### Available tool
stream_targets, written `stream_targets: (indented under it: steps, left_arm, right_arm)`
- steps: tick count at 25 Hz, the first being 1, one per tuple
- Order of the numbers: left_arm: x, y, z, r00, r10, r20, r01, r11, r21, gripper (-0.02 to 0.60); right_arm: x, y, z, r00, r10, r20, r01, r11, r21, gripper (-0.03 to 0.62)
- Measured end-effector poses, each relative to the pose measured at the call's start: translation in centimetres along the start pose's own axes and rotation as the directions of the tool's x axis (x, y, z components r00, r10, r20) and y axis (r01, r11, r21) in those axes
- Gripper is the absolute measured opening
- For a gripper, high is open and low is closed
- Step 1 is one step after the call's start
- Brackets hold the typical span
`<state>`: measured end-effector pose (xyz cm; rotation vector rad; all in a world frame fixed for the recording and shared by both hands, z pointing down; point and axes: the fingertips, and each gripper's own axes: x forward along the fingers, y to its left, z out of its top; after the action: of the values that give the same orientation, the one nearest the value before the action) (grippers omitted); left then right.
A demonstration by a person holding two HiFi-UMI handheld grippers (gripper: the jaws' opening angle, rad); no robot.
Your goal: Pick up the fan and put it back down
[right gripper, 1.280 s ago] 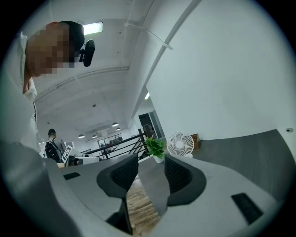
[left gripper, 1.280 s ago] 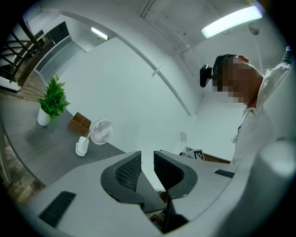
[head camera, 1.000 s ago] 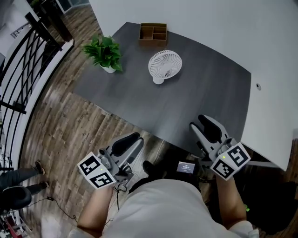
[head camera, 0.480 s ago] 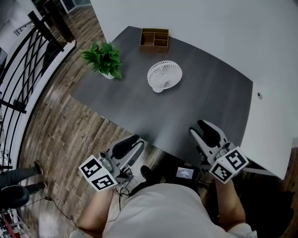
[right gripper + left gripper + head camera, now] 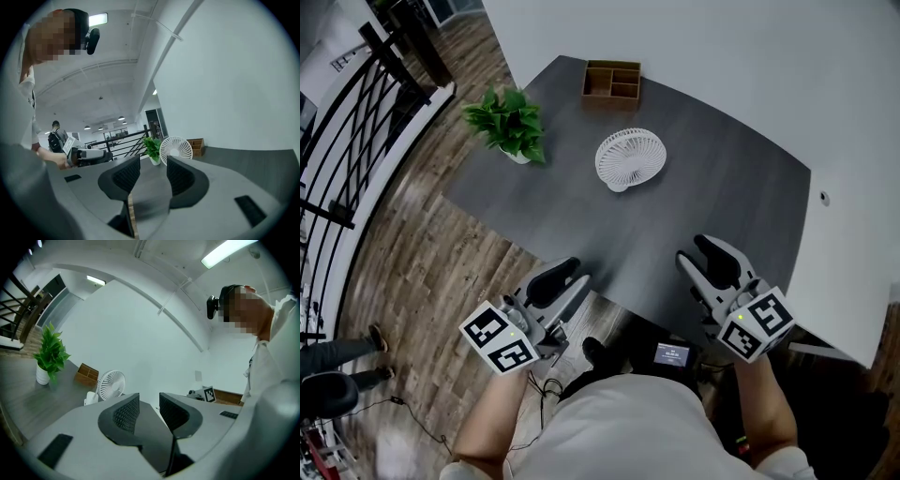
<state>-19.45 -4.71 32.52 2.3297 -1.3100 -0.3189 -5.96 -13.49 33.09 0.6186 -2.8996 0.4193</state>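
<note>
both forearms reach forward from the torso, one gripper in each hand, marker cubes toward the body. the left gripper (image 5: pixel 572 275) sits level with its tips just at the near edge of the counter (image 5: pixel 712 187) and its body over the wood floor (image 5: pixel 422 262). its fingers (image 5: pixel 126 412) stand apart with nothing between them and have just been opening. the right gripper (image 5: pixel 694 251) hangs over the counter's near edge, tipped slightly down. its fingers (image 5: pixel 180 176) are also apart, with only bare counter showing in the gap.

the fan (image 5: pixel 630 157) stands on its base in the far middle of the counter, well ahead of both grippers and touched by neither. a potted plant (image 5: pixel 508 120) is to its left and a wooden box (image 5: pixel 611 80) is behind it at the far edge. in the left gripper view the fan (image 5: pixel 111 384) shows beyond and left of the fingers. in the right gripper view it (image 5: pixel 176 149) shows beyond the gap, just beside the plant.
</note>
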Motion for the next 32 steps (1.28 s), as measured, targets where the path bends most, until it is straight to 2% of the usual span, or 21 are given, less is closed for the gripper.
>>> stream_targets:
  steps: [7,14,22,32]
  left_arm:
    - [2.2,2.4,2.1,0.999,0.026,-0.023,-0.024,0.996,0.085,0.129]
    - [4.0,4.9,3.5,0.997,0.069,-0.041,-0.063,0.99,0.125,0.14]
    - [6.5,7.0,4.6,0.995,0.075,-0.059,-0.065,0.986,0.151,0.156]
    - [8.8,10.2,3.4,0.985,0.109,-0.136,-0.081,0.977,0.197,0.189]
  right_arm:
    - [2.3,-1.0,1.7,1.0,0.022,-0.004,-0.022,0.997,-0.07,0.161]
    - [4.0,-2.4,2.7,1.0,0.026,-0.017,-0.027,0.993,-0.112,0.161]
    - [6.3,-4.5,3.7,0.999,0.029,-0.041,-0.035,0.988,-0.152,0.164]
    - [9.0,-6.3,3.8,0.995,0.037,-0.09,-0.055,0.977,-0.204,0.175]
